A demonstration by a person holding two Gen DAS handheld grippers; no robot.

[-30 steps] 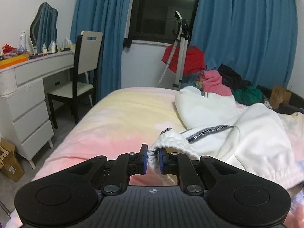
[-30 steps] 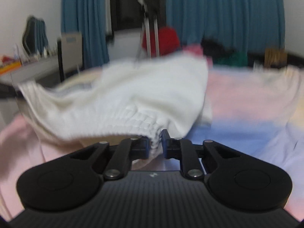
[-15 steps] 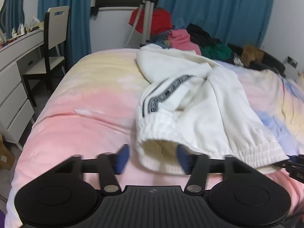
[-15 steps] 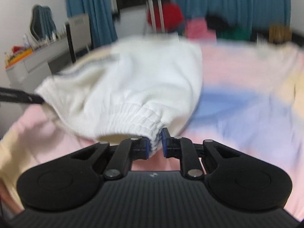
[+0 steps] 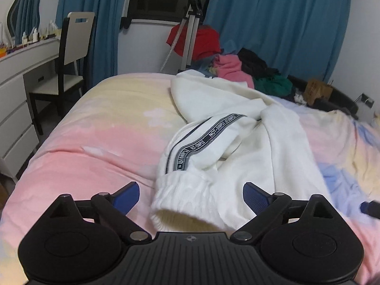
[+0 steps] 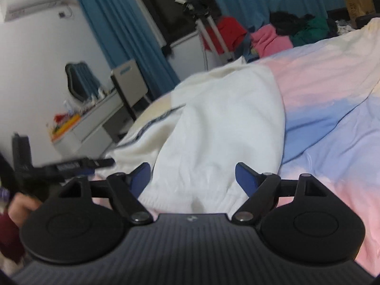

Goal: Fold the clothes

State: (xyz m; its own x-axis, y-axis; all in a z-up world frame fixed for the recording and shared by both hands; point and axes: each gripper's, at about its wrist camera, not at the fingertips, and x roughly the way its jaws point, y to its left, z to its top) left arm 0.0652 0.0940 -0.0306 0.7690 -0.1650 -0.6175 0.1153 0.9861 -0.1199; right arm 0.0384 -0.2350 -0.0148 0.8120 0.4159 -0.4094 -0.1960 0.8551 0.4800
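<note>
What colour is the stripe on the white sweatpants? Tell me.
Grey with black edges and white lettering, on the white sweatpants; clearest in the left wrist view.

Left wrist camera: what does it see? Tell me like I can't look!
The open left gripper hovers over a white sweatshirt lying crumpled on a pink and yellow bed, its cuff between the blue fingers. Behind are blue curtains and a clothes pile.

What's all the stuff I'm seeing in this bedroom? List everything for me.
white sweatshirt: one, white with grey lettered stripe, lying on bed
bed: one, pink-yellow-blue cover
clothes pile: one, red, pink, black, green, beyond bed
tripod: one, silver, by window
curtains: blue, flanking window
chair: one, white and black, at dresser
dresser: one, white, left
mirror: one, above dresser
left gripper: fingers open, astride cuff
right gripper: fingers open, astride hem
</note>
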